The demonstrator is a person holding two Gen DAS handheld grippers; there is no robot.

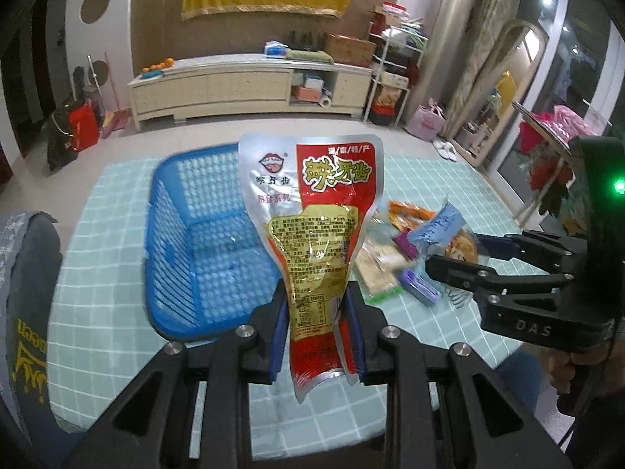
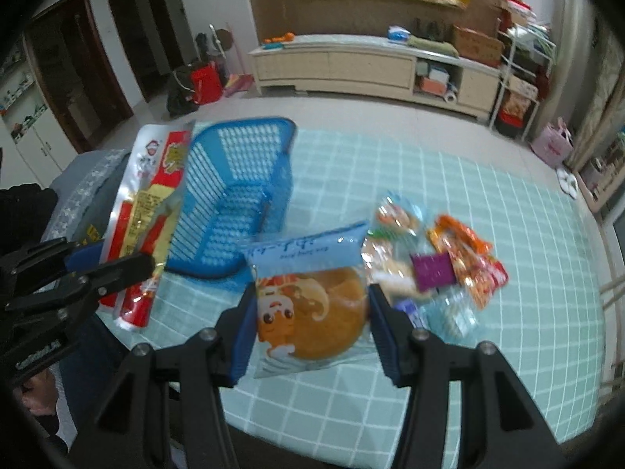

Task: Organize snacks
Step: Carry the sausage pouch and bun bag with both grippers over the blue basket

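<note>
Both grippers, left (image 1: 318, 336) pinching a red pouch (image 1: 312, 211), right (image 2: 310, 328) clamping a bun pack (image 2: 312, 308), carry snacks; next, release over the blue basket (image 2: 234, 203) far left.

The blue basket (image 1: 207, 242) stands open at the top with nothing inside, so a tool could come down into it unhindered; its mesh walls bar entry from the sides. Just right of the basket, a heap of snack packets (image 2: 441, 269) crowds the worktop (image 2: 488, 371). Beyond that heap, right of the basket, the checked cloth lies bare. Left of the basket, a grey padded chair (image 1: 27, 273) stands against the worktop's edge.
</note>
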